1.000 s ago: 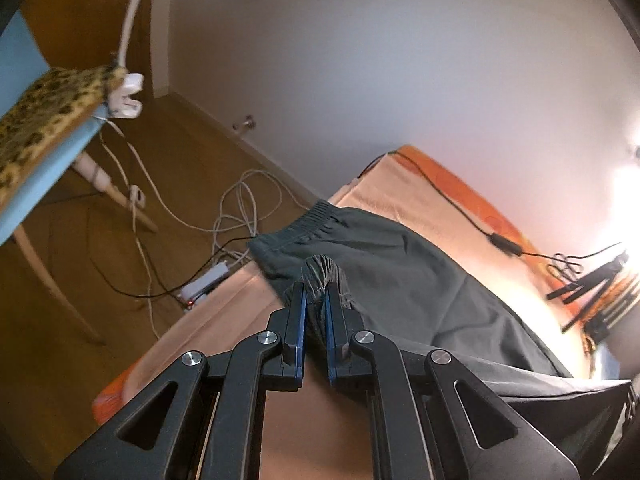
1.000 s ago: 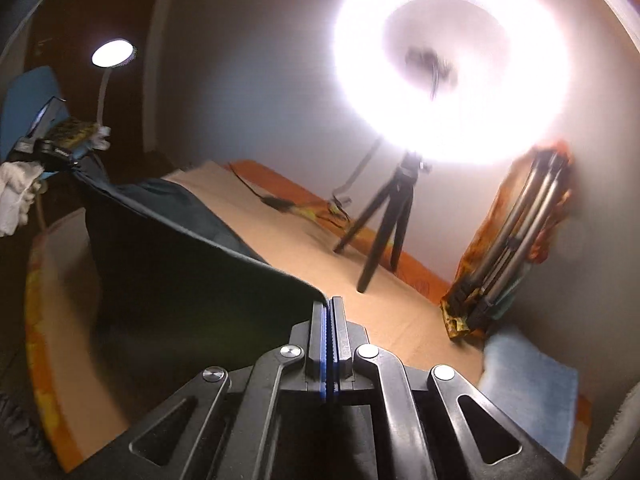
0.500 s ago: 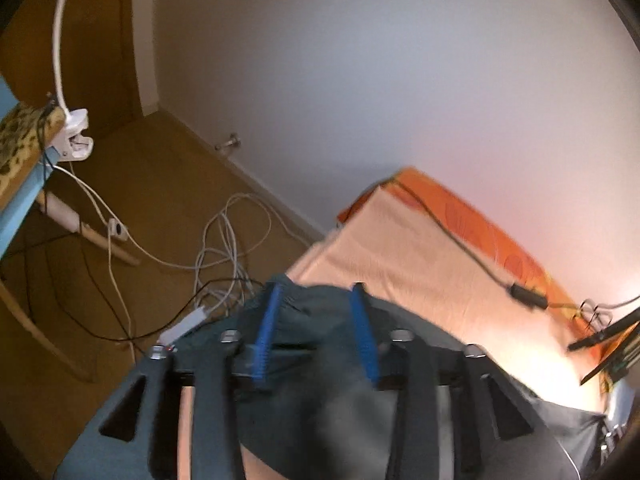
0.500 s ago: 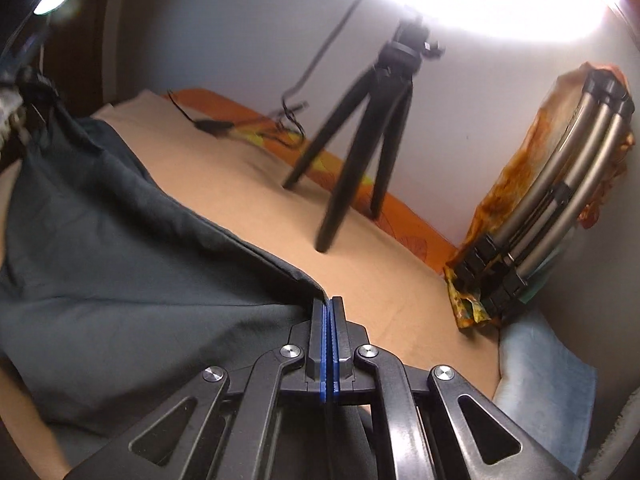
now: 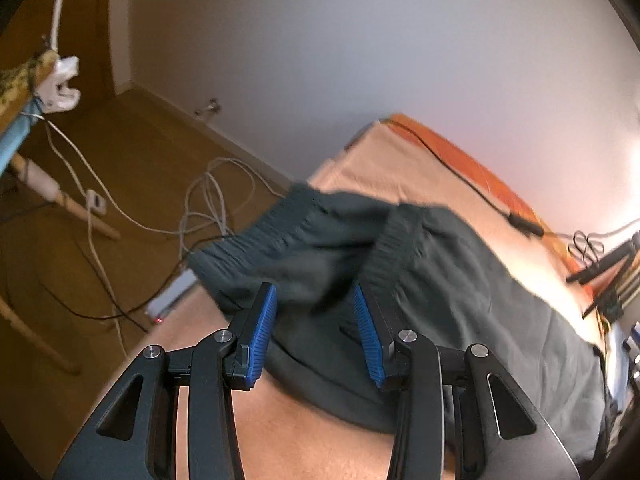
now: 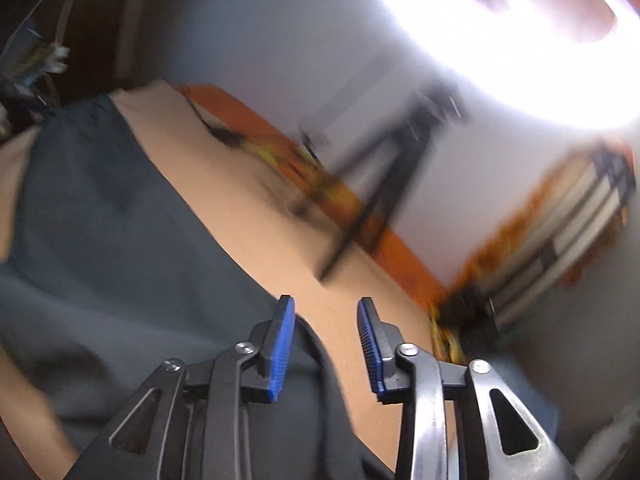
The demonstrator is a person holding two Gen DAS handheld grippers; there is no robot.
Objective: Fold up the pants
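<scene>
Left view: chair (image 5: 12, 92) at far left edge with a white clamp (image 5: 62, 86) on it; white cables (image 5: 208, 200) tangled on the wood floor (image 5: 132, 152) below. Dark grey pants (image 5: 460, 280) lie on the peach sheet (image 5: 384, 160) of the bed, elastic waistband (image 5: 288, 228) bunched and blurred at the near end, by the bed's edge. Left gripper (image 5: 316, 300) has its blue pads apart, nothing pinched; waistband cloth sits loose beyond and between the tips, not pressed by either pad. Black cord (image 5: 472, 188) runs along the orange border (image 5: 492, 184) by the wall. Right view, heavily blurred: pants (image 6: 112, 240) spread across the left half on the sheet (image 6: 248, 216), one edge running down toward the gripper. Right gripper (image 6: 325, 312) jaws opening, pads clear of the cloth; pant edge passes just under the left finger, bare sheet in the gap. Tripod (image 6: 384, 184) stands farther back on the bed, ring light (image 6: 500, 12) glaring above it. Folded stand (image 6: 568, 232) leans at far right.
</scene>
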